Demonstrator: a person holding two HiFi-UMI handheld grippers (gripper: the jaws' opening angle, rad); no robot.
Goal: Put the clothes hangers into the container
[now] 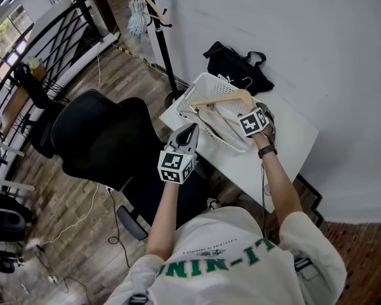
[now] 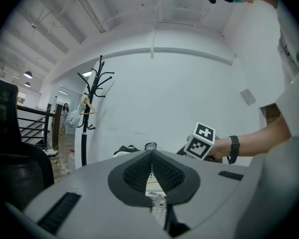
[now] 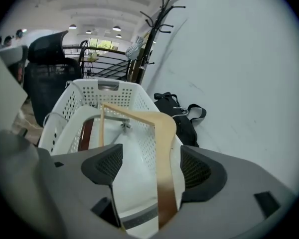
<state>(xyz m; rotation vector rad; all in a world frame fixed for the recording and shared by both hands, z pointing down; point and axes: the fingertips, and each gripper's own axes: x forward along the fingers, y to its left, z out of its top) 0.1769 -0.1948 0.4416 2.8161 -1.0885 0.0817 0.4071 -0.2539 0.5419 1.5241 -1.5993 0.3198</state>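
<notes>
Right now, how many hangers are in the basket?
3: a light wooden hanger between the open right tongs, a white hanger under it, a dark brown hanger beside that. More may be hidden.

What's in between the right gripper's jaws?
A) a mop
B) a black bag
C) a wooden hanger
C: a wooden hanger runs between the right gripper's open jaws, over the white basket, and neither pad presses on it.

Your white table (image 1: 293, 132) carries the white basket (image 1: 211, 86); black bag (image 1: 238, 65) behind it, seemingly on the table too.
</notes>
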